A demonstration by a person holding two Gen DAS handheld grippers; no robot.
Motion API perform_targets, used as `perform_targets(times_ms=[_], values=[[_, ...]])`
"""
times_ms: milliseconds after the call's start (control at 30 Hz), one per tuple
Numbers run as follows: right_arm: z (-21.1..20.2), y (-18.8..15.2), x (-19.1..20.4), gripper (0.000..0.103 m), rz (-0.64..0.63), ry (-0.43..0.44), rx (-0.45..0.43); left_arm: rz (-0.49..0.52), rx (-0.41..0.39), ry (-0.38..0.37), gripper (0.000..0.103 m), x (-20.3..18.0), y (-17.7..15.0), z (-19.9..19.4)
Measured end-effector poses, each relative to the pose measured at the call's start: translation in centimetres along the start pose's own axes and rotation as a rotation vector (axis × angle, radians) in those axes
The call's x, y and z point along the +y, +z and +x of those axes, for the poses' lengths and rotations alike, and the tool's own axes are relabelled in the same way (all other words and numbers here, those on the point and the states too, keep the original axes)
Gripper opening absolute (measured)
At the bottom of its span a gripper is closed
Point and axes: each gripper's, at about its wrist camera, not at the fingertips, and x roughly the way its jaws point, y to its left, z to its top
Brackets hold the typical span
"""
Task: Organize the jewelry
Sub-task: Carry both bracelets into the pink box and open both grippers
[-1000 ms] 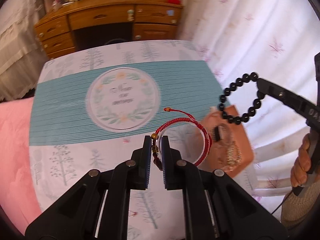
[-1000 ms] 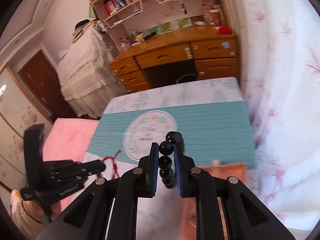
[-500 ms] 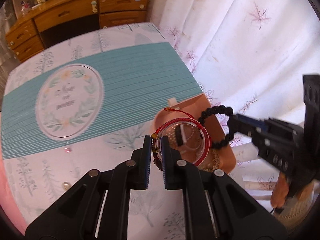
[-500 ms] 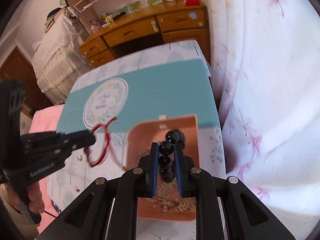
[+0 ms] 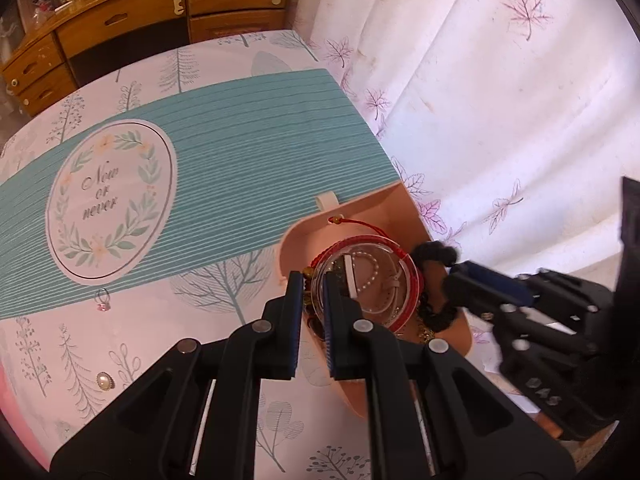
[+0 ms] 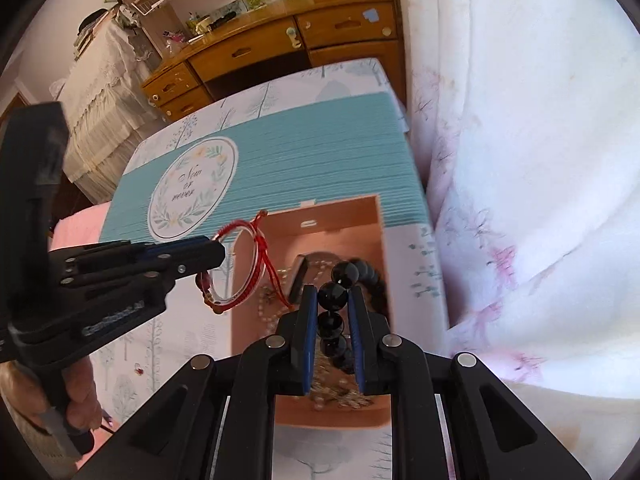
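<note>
My left gripper (image 5: 311, 286) is shut on a red cord bracelet (image 5: 412, 280) and holds it over the left rim of an open peach jewelry box (image 5: 360, 210). It also shows in the right wrist view (image 6: 218, 256), with the bracelet (image 6: 256, 248) hanging at the box's (image 6: 340, 220) left edge. My right gripper (image 6: 332, 300) is shut on a black bead bracelet (image 6: 334, 294) above the box's inside. In the left wrist view the black beads (image 5: 434, 252) sit by the box's right side. Pearl and gold pieces (image 6: 340, 392) lie in the box.
The box sits at the near right of a table with a teal tablecloth (image 5: 240, 140). A small ring (image 5: 103, 298) and a pearl earring (image 5: 105, 381) lie on the cloth at the left. A white curtain (image 5: 500, 100) hangs right; a wooden desk (image 5: 160, 12) stands beyond.
Both grippers have moved down and in over the box, each with its bracelet. The red bracelet now hangs at the box's left rim and the black beads above its inside.
</note>
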Motion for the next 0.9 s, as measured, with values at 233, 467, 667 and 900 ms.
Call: perform_targets(times_ms=[233, 467, 667, 900], values=[[4.3, 0.7, 0.2, 0.017, 0.092, 0.109, 0.098, -0.009, -0.027, 0.017, 0.007, 0.7, 0.1, -1.4], [3.1, 0.5, -0.4, 0.035, 0.126, 0.104, 0.045, 0.006, -0.025, 0.018, 0.007, 0.1, 0.1, -1.3], [0.4, 0.2, -2.2, 0.035, 0.174, 0.067, -0.020, 0.023, 0.025, 0.015, 0.007, -1.2, 0.2, 1.3], [-0.5, -0.9, -3.7, 0.035, 0.215, 0.066, -0.028, 0.016, 0.042, 0.023, 0.009, -1.8, 1.0, 3.5]])
